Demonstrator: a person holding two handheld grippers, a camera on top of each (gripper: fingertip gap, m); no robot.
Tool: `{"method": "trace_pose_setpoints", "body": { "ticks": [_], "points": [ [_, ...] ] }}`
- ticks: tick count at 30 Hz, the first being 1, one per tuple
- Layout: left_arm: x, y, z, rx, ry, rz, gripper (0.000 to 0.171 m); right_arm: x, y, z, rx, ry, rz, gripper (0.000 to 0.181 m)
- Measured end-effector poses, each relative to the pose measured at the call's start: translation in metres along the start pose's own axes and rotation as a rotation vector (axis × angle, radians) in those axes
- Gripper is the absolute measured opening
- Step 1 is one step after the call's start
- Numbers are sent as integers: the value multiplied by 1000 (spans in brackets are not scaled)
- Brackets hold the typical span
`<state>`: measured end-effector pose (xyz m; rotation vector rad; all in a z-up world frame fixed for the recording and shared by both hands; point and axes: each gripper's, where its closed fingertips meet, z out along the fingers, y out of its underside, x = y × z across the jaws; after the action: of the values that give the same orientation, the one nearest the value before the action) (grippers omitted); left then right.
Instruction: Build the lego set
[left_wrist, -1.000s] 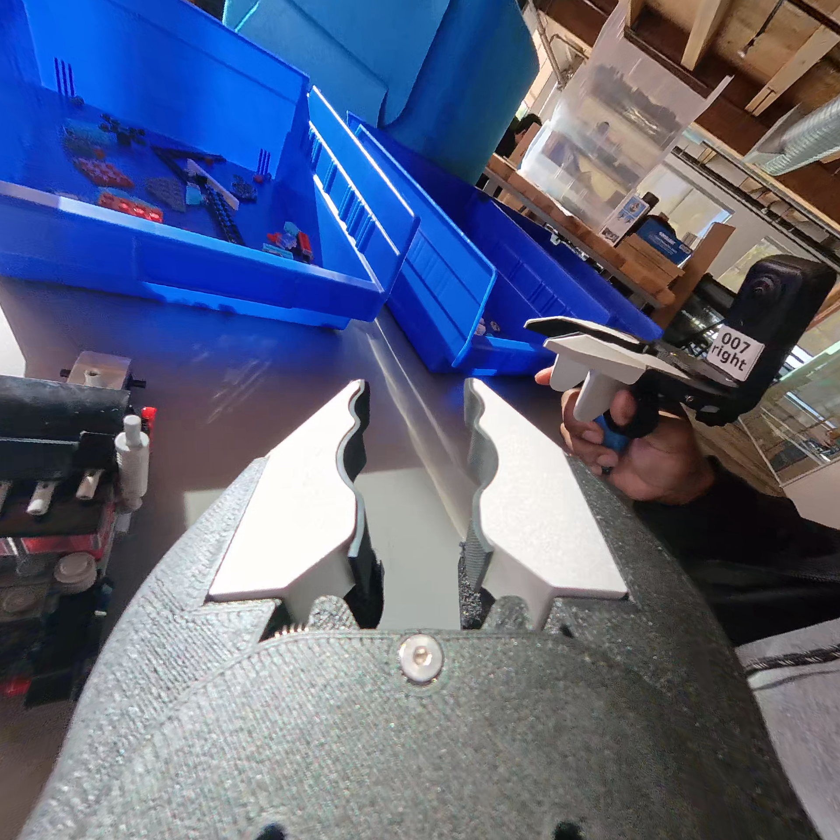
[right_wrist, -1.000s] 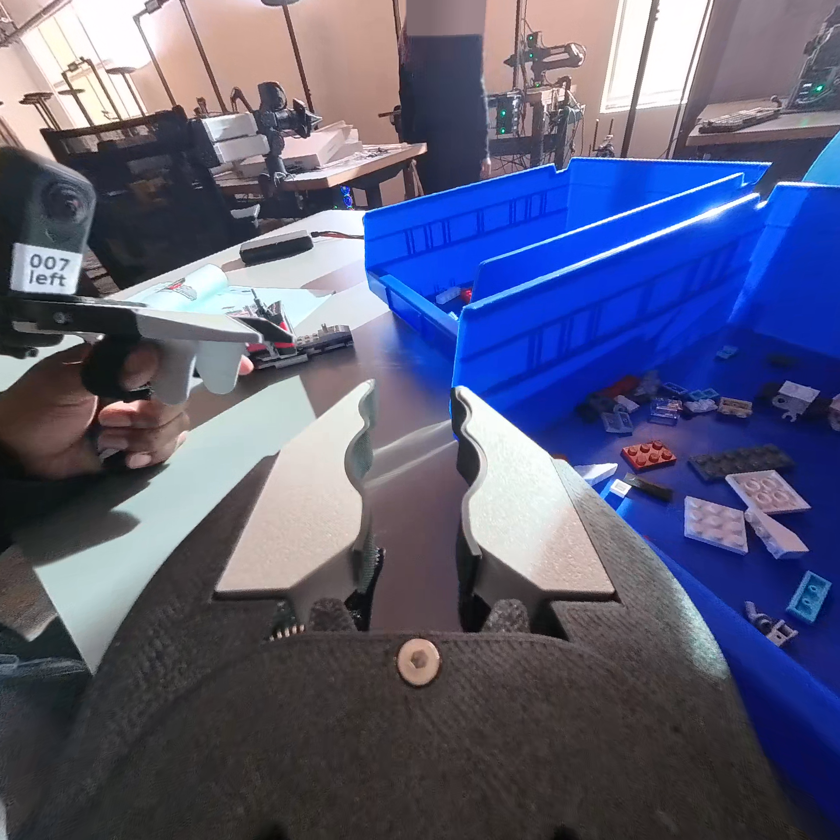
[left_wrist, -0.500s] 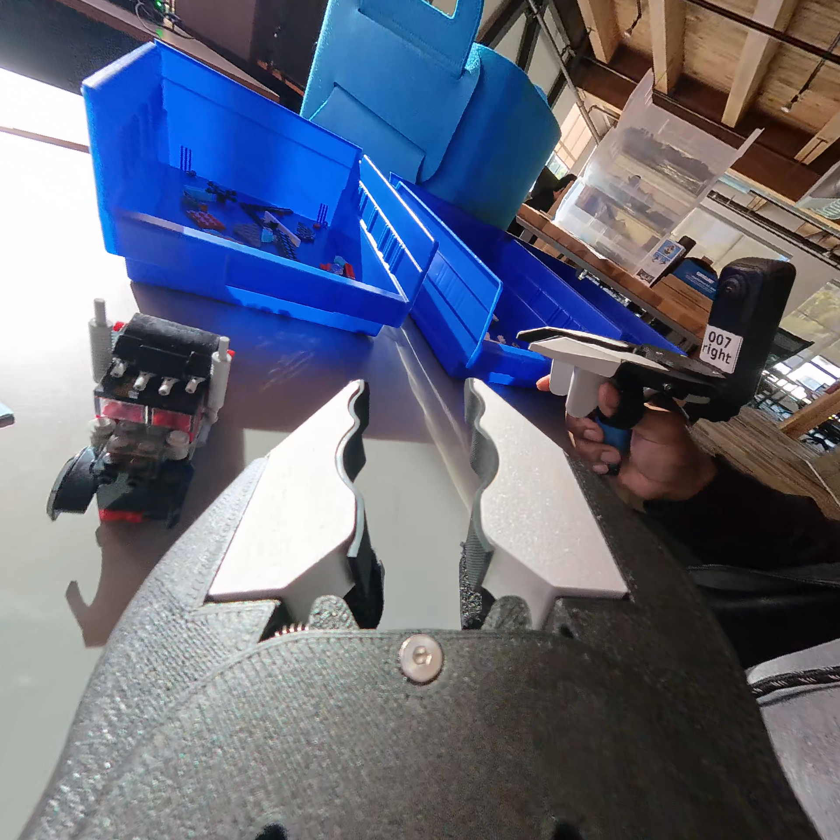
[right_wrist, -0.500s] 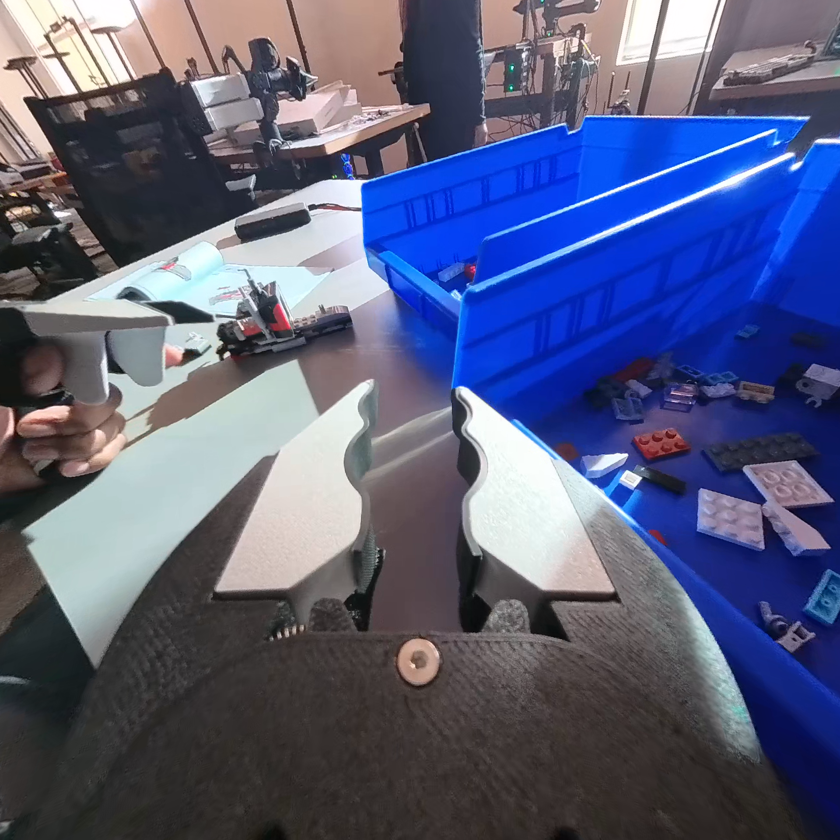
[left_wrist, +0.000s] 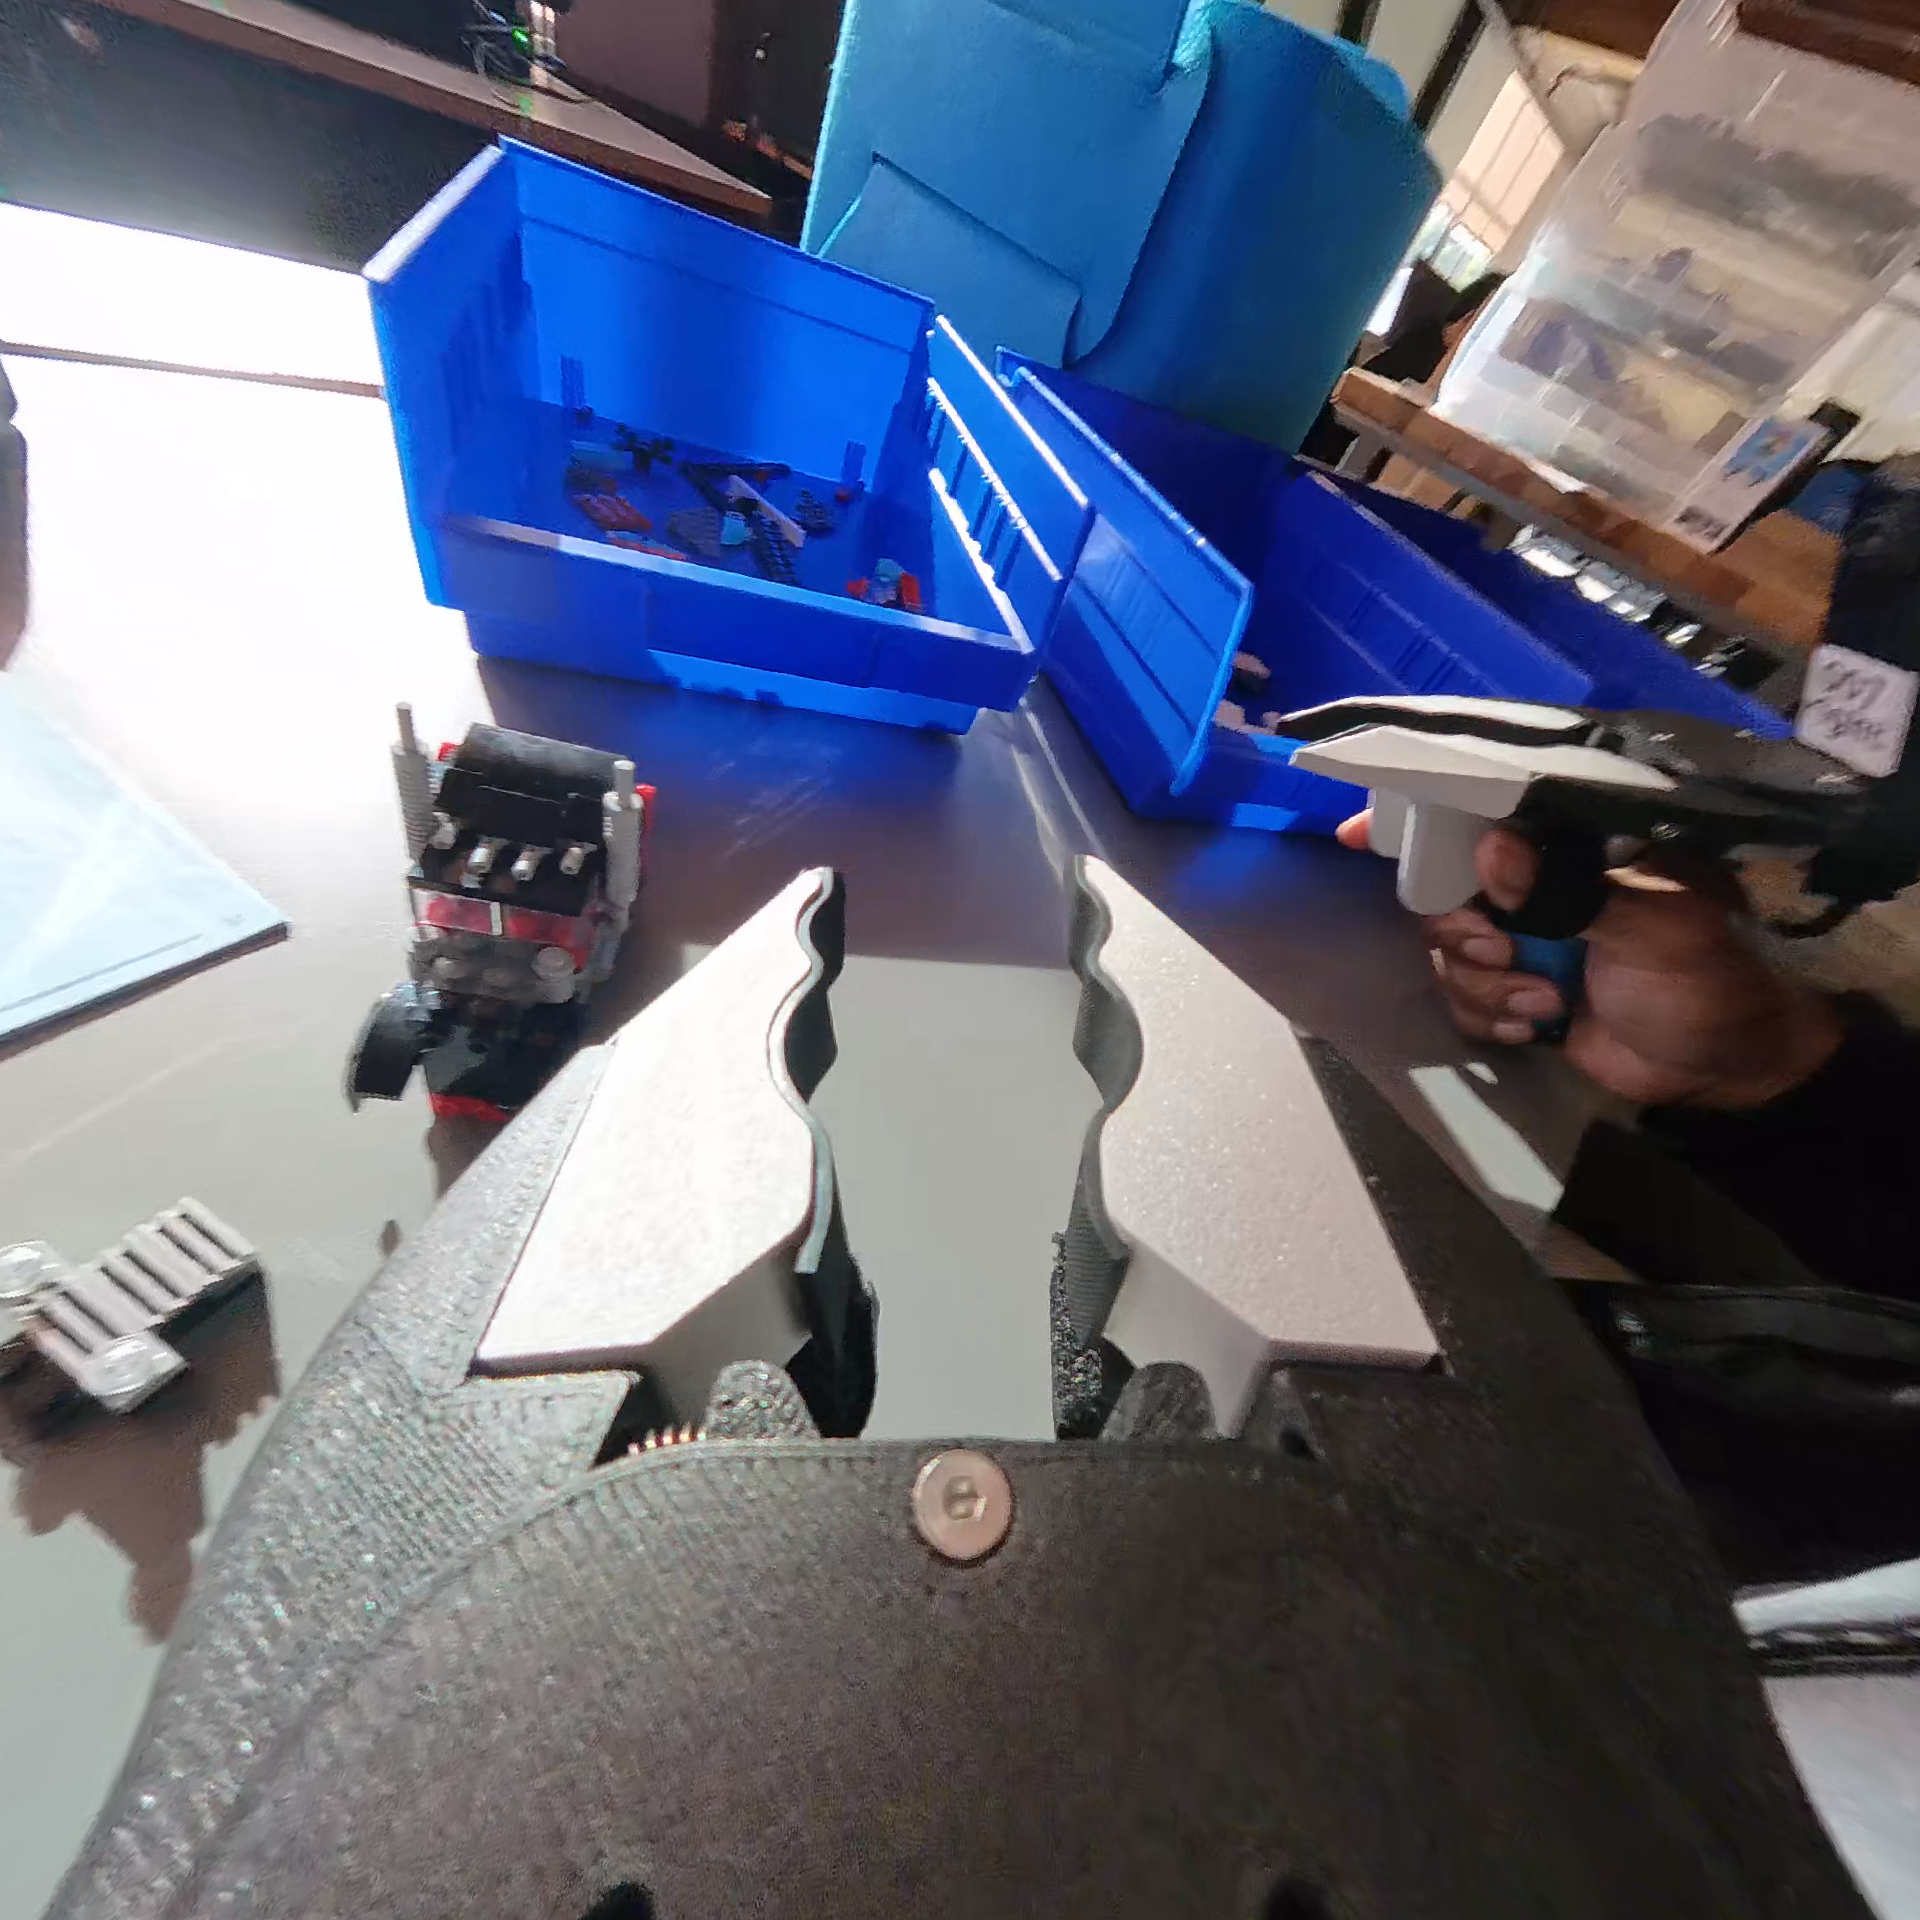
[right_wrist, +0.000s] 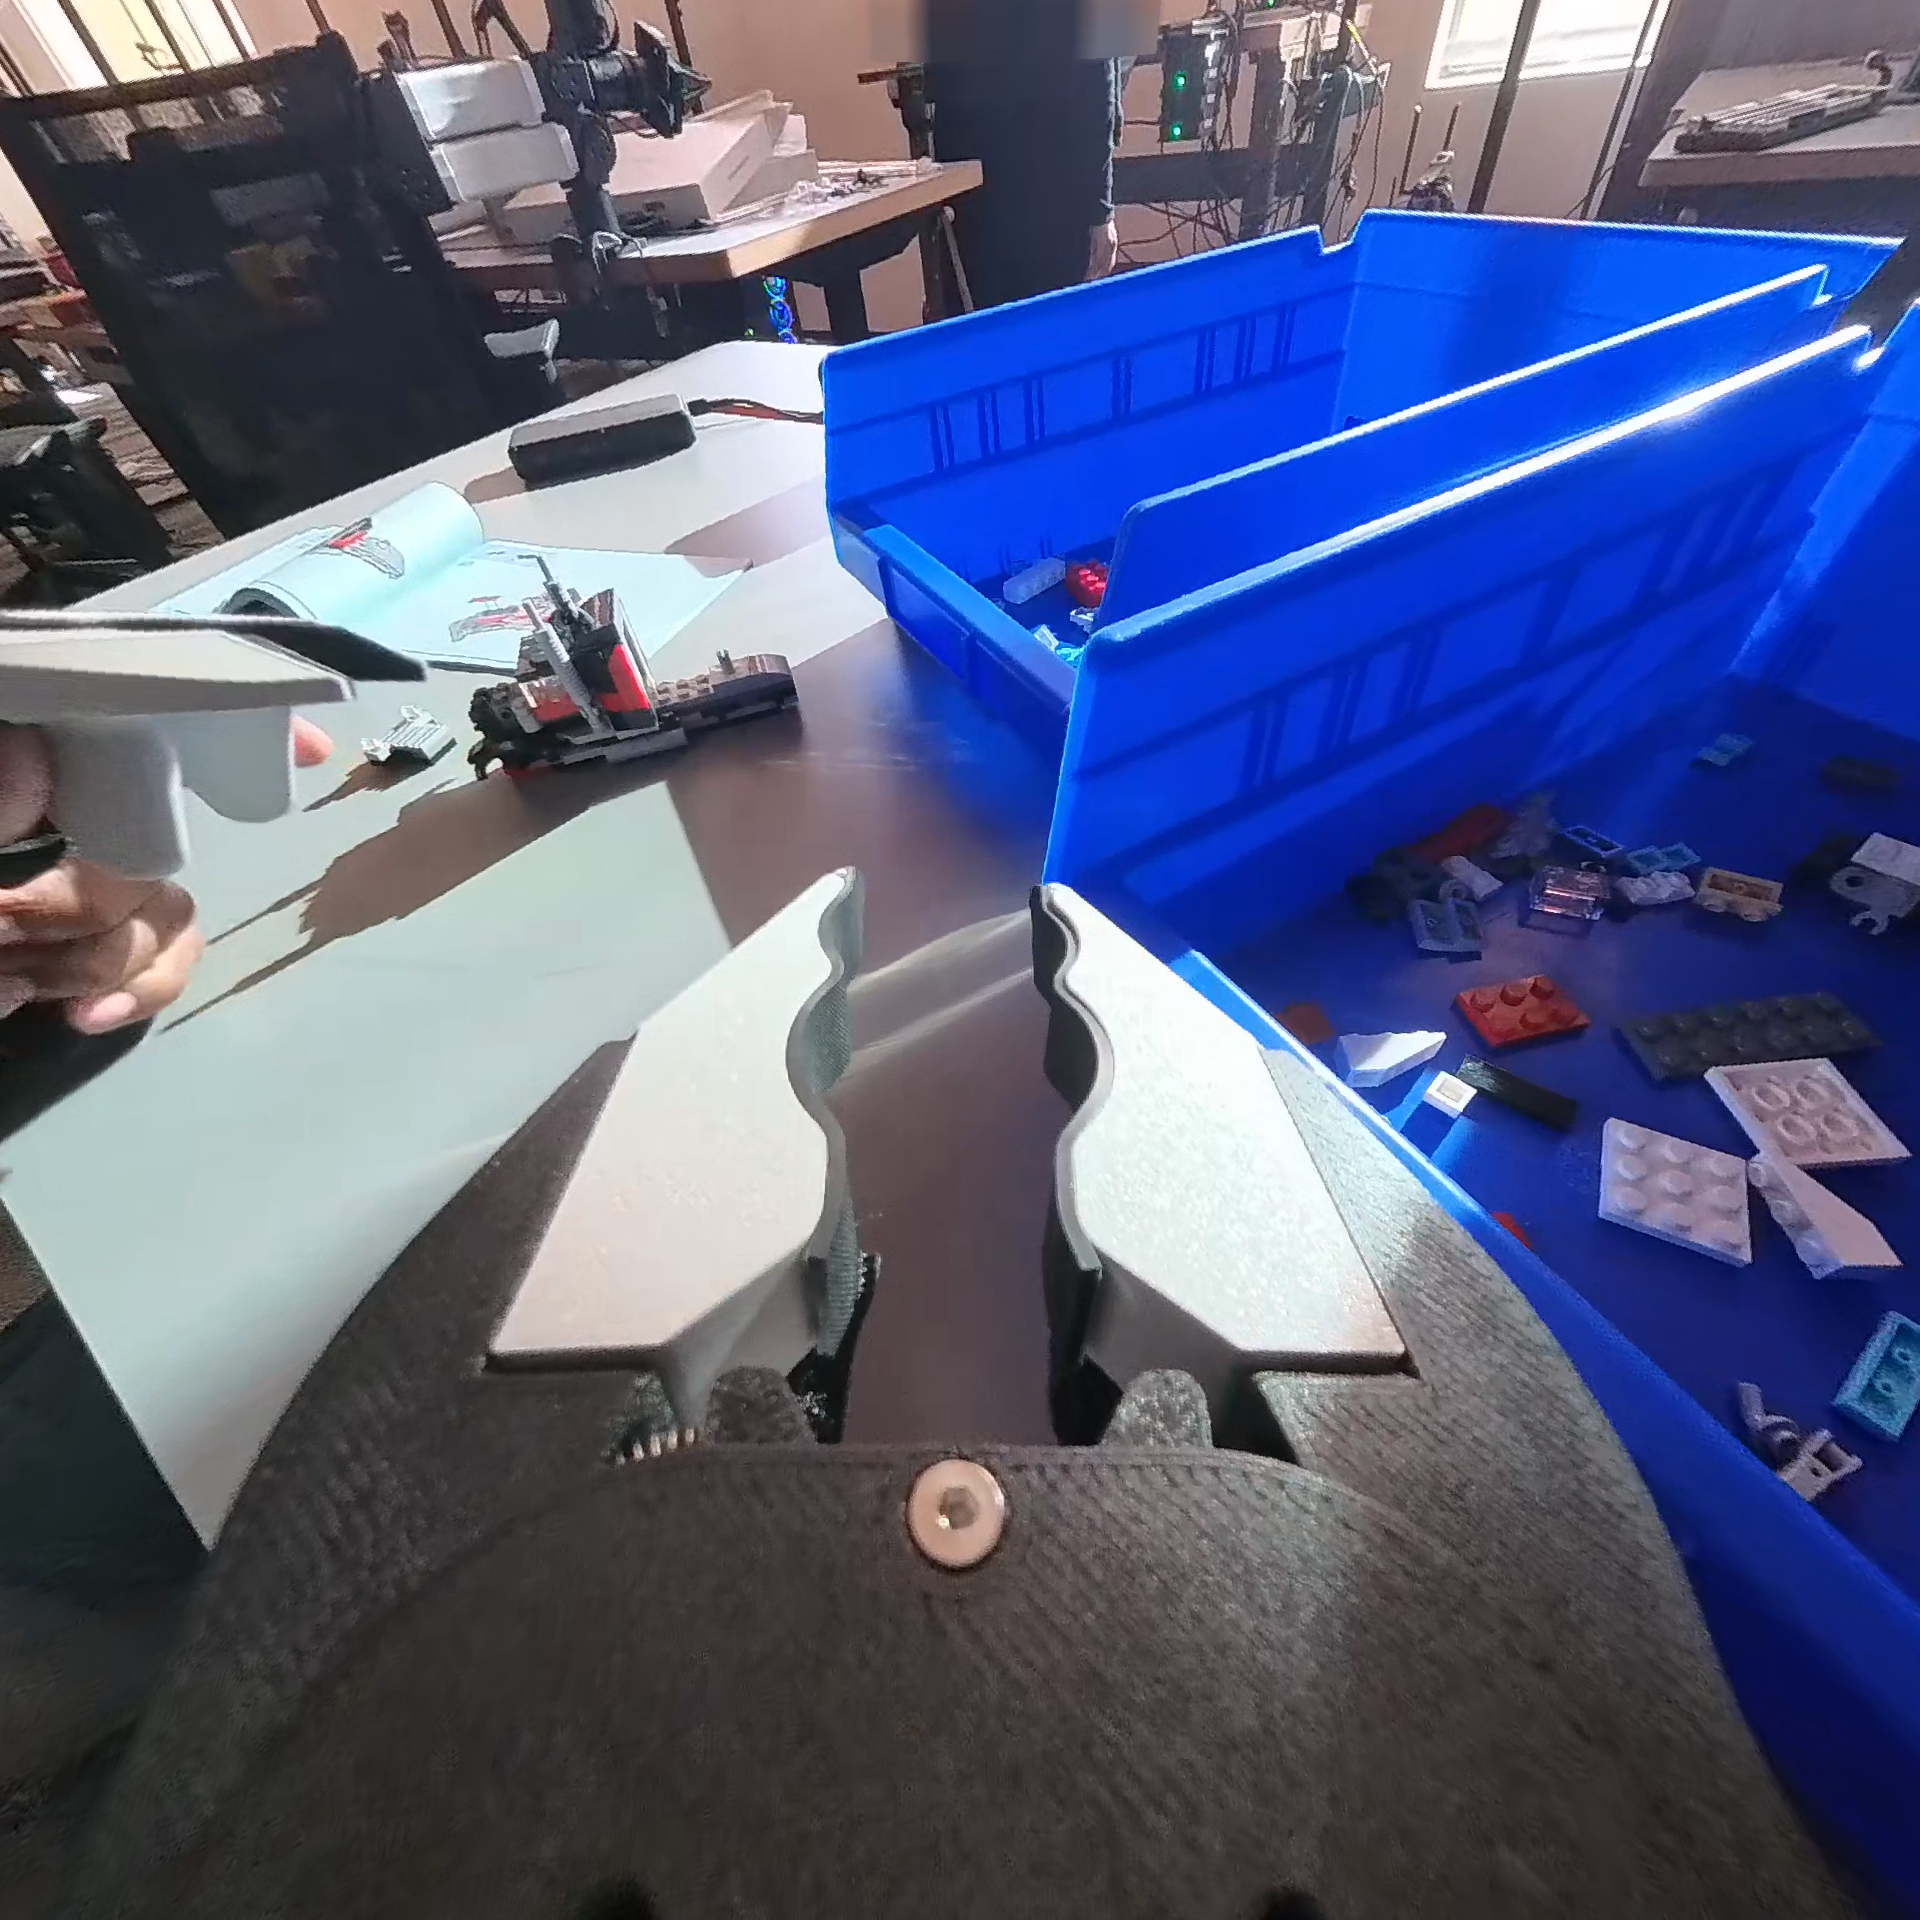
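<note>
A part-built black, red and grey lego truck (left_wrist: 509, 914) stands on the dark table, left of my left gripper (left_wrist: 951, 894), which is open and empty above the table. The truck also shows in the right wrist view (right_wrist: 613, 681). A small grey grille piece (left_wrist: 125, 1299) lies at the left, seen too in the right wrist view (right_wrist: 410, 736). My right gripper (right_wrist: 945, 904) is open and empty beside a blue bin (right_wrist: 1351, 1101) of loose bricks. The right gripper also shows in the left wrist view (left_wrist: 1309, 743), and the left gripper in the right wrist view (right_wrist: 384, 670).
Three blue bins stand side by side along the back (left_wrist: 727, 644) (right_wrist: 935, 540). A red plate (right_wrist: 1522, 1010), white plates (right_wrist: 1673, 1190) and a dark plate (right_wrist: 1751, 1034) lie in the near bin. An open instruction booklet (right_wrist: 436, 582) lies behind the truck. A person stands at a far table. To the small grey grille piece (left_wrist: 125, 1299): left tips about 12 cm, right tips about 30 cm.
My left gripper has drawn back and up from the truck, so the truck and the grey grille piece came into view. My right gripper has barely moved. Both stay open.
</note>
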<state>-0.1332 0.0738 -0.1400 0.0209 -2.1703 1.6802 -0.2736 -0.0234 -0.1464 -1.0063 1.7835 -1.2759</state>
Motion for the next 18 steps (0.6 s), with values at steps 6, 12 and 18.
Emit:
{"method": "trace_pose_setpoints", "body": {
  "ticks": [6,12,18],
  "points": [
    [-12,5,-1,-9,-9,-46,43,1,0,0,-2,5,0,33],
    [-9,8,1,-30,-5,-24,43,-1,2,2,-16,0,-7,34],
    [-8,9,2,-39,-2,-23,42,-2,3,3,-18,-1,-16,34]
  ]
}}
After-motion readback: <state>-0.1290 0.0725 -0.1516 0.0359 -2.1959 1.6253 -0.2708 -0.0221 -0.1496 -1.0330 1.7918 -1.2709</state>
